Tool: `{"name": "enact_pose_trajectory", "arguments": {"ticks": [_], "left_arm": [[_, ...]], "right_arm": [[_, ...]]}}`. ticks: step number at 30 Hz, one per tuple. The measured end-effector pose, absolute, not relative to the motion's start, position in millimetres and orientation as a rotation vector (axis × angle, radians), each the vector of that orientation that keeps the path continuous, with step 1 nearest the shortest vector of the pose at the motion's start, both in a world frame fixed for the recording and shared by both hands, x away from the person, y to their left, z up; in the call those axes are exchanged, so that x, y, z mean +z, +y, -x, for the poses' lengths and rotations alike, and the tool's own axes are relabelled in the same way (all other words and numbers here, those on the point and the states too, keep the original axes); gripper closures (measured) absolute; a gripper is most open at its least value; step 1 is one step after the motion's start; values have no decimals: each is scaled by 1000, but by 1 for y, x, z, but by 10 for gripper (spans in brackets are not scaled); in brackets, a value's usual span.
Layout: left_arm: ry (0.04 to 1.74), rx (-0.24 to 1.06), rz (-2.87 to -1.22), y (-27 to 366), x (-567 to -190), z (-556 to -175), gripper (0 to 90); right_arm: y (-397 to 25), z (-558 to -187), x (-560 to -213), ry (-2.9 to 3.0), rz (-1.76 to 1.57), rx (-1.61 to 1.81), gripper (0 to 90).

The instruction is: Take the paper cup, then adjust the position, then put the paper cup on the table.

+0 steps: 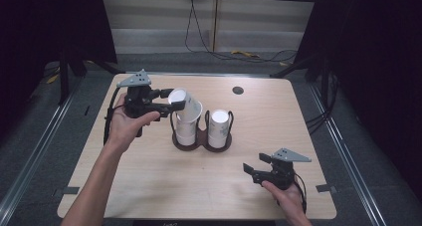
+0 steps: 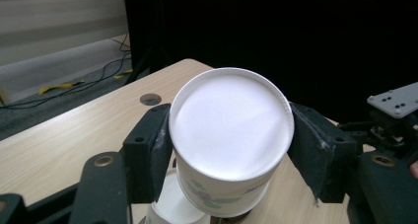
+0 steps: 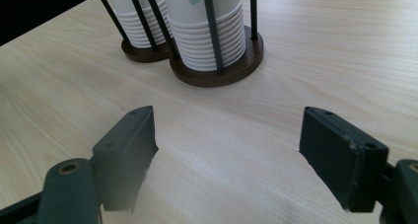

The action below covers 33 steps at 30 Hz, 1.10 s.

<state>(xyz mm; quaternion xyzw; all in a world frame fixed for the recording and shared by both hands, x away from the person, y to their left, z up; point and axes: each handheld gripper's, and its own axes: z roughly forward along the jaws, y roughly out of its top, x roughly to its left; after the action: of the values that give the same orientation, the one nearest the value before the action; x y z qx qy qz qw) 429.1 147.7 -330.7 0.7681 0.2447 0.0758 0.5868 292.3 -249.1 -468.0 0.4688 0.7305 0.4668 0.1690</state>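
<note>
My left gripper [image 1: 176,101] is shut on a white paper cup [image 1: 185,105] with a green print, held tilted with its closed base turned toward the gripper. In the left gripper view the cup [image 2: 230,130] sits between both black jaws, its base facing the camera. It hangs over the left stack of cups [image 1: 186,132] in a dark two-post cup holder [image 1: 201,145]; whether they touch I cannot tell. A second stack [image 1: 219,127] stands in the holder's right side. My right gripper [image 1: 255,164] rests low near the table's front right, open, holding nothing [image 3: 229,150].
The wooden table [image 1: 149,181] has a round dark hole [image 1: 238,90] at its far side. In the right gripper view the holder's base [image 3: 231,72] and both stacks [image 3: 212,36] lie just ahead. Cables lie on the floor [image 1: 249,54] beyond the table.
</note>
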Motion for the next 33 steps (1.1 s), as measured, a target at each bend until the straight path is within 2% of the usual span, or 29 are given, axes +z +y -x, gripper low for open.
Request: {"name": "enact_pose_trajectory", "arguments": {"ticks": [8,15,27,33], "left_arm": [[533,155,-1783,145,-338,-421,365],[435,130,-1804,141,-339,-404,364],[390,63,-1799,138,-354,-395,364],[366,28,-1787,138,-357,-391,364]], "right_arm": [[-244,-290,-465,2092,-1315,1345,211],[-236,-289,-459,2117,-1258,1388,192],[-216,-292,-444,2182,-1113,1528,140],[-211,-294,-441,2208,-1067,1593,142]]}}
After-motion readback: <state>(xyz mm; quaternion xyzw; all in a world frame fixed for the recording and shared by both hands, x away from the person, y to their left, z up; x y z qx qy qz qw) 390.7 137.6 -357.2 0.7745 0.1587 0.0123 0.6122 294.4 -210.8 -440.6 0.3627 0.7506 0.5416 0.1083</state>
